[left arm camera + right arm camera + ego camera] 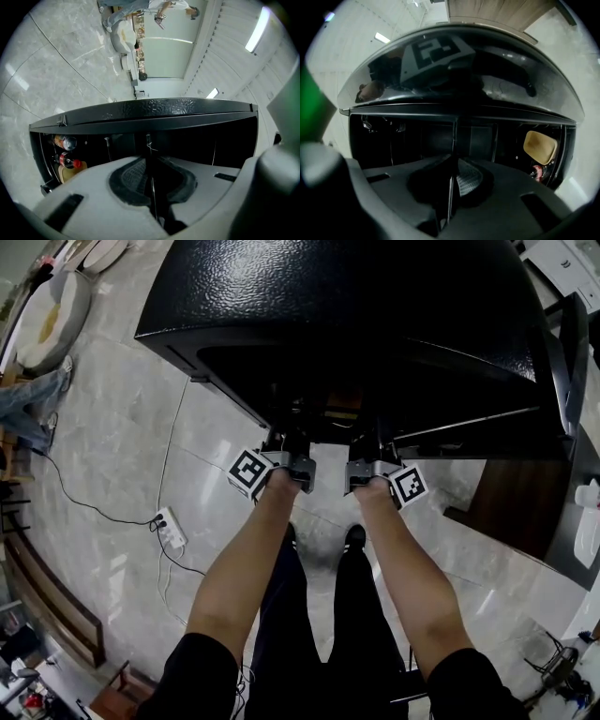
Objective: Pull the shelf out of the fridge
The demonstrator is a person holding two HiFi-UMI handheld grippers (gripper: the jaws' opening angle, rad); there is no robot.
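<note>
A small black fridge (347,296) stands open in front of me, its inside dark. The wire shelf shows edge-on as a thin bar running between the jaws in both gripper views: shelf (148,143), shelf (453,133). My left gripper (151,164) is shut on that wire, and my right gripper (451,176) is shut on it too. In the head view the left gripper (287,448) and the right gripper (369,448) reach side by side into the fridge opening. Their fingertips are lost in the shadow there.
The fridge door (562,352) hangs open at the right with a metal rail (469,422). A red-capped bottle (70,162) and a can (65,142) sit in the door. A power strip (172,526) with its cable lies on the tiled floor at the left. My shoes (354,536) stand just in front of the fridge.
</note>
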